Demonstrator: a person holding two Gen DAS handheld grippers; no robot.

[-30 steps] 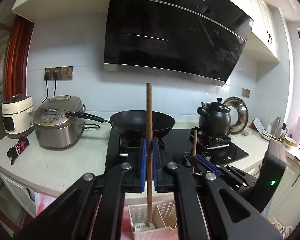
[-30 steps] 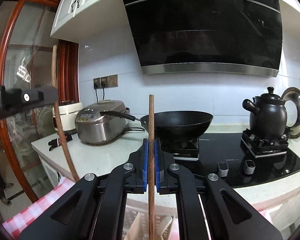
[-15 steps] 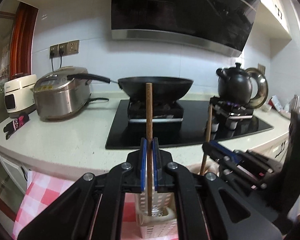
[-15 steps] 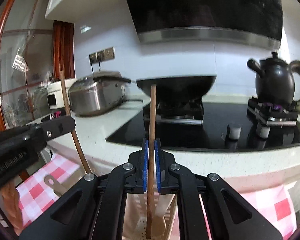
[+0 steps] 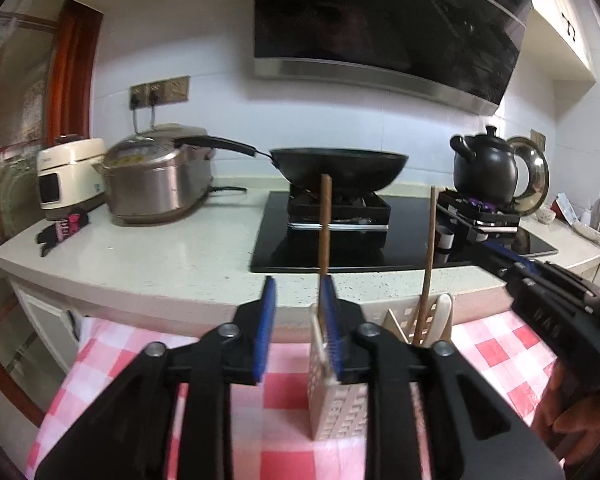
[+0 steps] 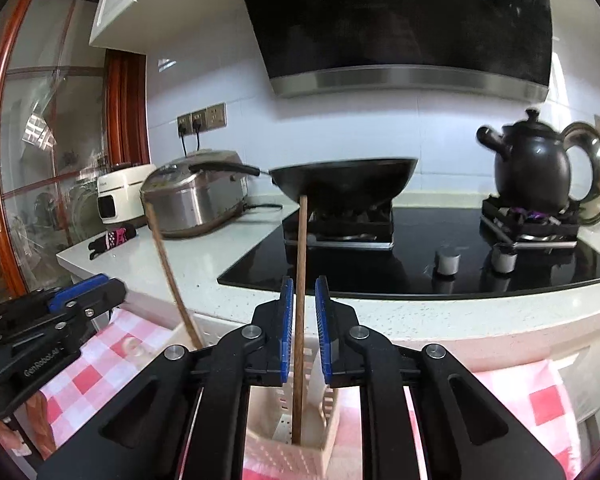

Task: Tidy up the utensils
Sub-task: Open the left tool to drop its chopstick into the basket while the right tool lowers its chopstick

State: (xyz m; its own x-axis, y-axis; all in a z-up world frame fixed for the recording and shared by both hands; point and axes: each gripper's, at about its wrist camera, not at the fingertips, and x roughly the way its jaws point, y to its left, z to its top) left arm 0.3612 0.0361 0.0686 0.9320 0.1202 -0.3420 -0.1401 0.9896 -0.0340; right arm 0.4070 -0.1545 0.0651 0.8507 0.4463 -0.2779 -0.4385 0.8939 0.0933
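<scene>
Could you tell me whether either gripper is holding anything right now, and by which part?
Nothing is held. Both grippers' jaws are opening, each with a wooden handle standing loose between them, its lower end in the holder.

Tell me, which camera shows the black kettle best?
The right wrist view: the kettle is larger there, whole from spout to handle on its burner. The left wrist view shows the kettle too, but smaller and farther toward the edge.

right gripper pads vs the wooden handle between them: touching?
Apart. The right wrist view shows a gap on both sides of the wooden handle as the right gripper opens; the handle stands in the holder.
</scene>
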